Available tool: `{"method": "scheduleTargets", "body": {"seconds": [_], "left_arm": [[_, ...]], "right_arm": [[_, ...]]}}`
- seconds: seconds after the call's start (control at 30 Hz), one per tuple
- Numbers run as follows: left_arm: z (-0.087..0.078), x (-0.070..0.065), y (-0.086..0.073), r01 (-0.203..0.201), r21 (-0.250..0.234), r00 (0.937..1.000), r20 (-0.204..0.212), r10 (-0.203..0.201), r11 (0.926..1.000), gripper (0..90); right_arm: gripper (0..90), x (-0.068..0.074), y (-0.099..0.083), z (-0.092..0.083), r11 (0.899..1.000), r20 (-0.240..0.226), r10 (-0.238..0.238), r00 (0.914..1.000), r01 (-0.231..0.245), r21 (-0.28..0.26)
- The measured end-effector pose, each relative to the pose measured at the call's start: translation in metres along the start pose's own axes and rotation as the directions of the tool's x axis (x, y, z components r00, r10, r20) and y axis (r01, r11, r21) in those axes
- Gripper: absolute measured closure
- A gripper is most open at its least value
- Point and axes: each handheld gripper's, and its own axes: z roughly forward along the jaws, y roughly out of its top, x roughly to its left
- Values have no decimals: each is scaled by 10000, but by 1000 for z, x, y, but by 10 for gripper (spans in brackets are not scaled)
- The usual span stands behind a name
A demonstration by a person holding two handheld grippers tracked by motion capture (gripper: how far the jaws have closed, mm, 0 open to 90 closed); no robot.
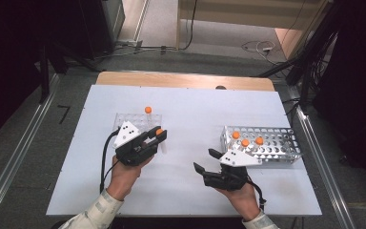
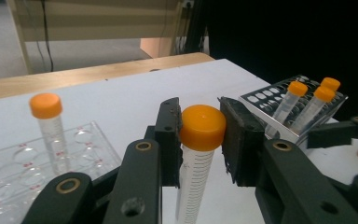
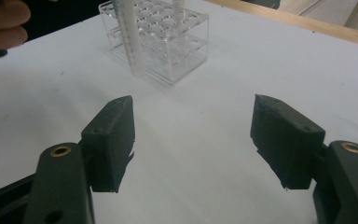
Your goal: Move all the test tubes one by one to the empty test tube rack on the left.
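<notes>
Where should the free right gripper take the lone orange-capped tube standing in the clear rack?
Probably at the orange cap of the lone tube, coming from above: it stands upright in the clear rack, cap clear of the holes. The right gripper is open.

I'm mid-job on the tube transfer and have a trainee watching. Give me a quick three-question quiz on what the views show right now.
1. True or false: the left gripper is shut on an orange-capped tube.
2. How many orange-capped tubes stand in the white perforated rack? A) one B) three C) five
3. What lies between the right gripper's jaws?

Key
1. True: in the left gripper view both pads press the tube just under its cap.
2. B: three caps show at the rack's left end.
3. Nothing: the jaws stand wide apart over the bare white table, with the clear rack beyond them.
</notes>
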Motion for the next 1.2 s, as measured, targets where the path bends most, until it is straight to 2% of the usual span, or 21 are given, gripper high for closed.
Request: {"method": "scheduleTargets", "body": {"seconds": [0.1, 0.43, 0.8, 1.03, 1.2], "left_arm": [[-1, 3, 1, 124, -34, 9999, -103, -125, 9999, 692], [-3, 10, 5, 173, -117, 9993, -337, -177, 9998, 692], [-7, 19, 10, 339, -343, 9978, -556, -358, 9988, 692], [-7, 26, 13, 209, -486, 9948, -982, -256, 9986, 692], [-8, 40, 18, 381, -629, 9893, -1381, -465, 9973, 692]], "right_arm": [[291, -3, -5, -9, 10000, 89, 82, 9999, -82, 20], [290, -14, -21, -32, 9998, 591, 191, 9981, -197, 97], [291, -29, -32, -53, 9977, 1086, 681, 9918, -676, -79], [291, -35, -36, -58, 9961, 1227, 882, 9885, -879, -78], [291, -36, -36, -58, 9959, 1307, 901, 9873, -899, -76]]}}
